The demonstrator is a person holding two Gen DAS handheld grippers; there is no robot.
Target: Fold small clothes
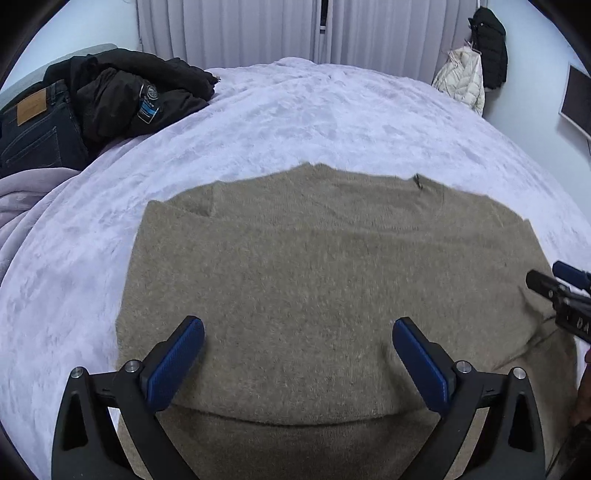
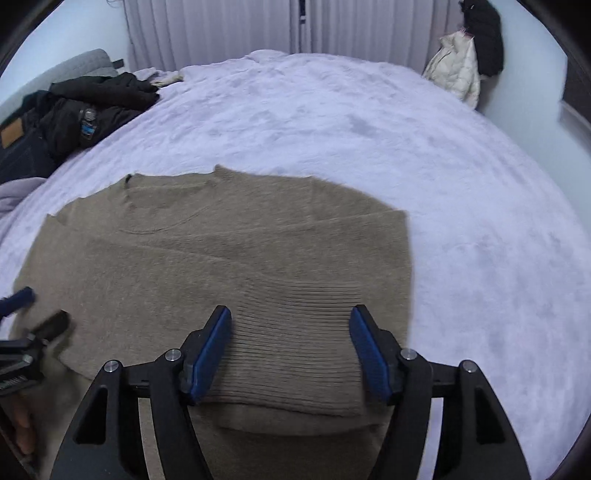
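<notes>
On the bed, which is covered by a pale lilac plush blanket, a tan knitted sweater is laid flat. The sleeves are folded in over the body, and a ribbed cuff is seen lying across the near part of the garment in the right wrist view. The neckline is directed away from the cameras, toward the curtains.

The left gripper is held above the near hem area of the sweater. Its blue-padded fingers are spread wide apart, and nothing is clamped between them. Whether the pads touch the knit cannot be told.

The right gripper is positioned over the ribbed cuff, with the cuff seen between its fingers. These fingers are likewise set apart and are not closed on the fabric. Contact with the knit cannot be confirmed.

In the left wrist view, the right gripper is visible at the right edge, beside the side of the sweater.

At the far left corner of the bed, a pile of dark clothes and a pair of dark jeans are stacked. A cream quilted jacket and a black jacket are hung at the far right wall.
</notes>
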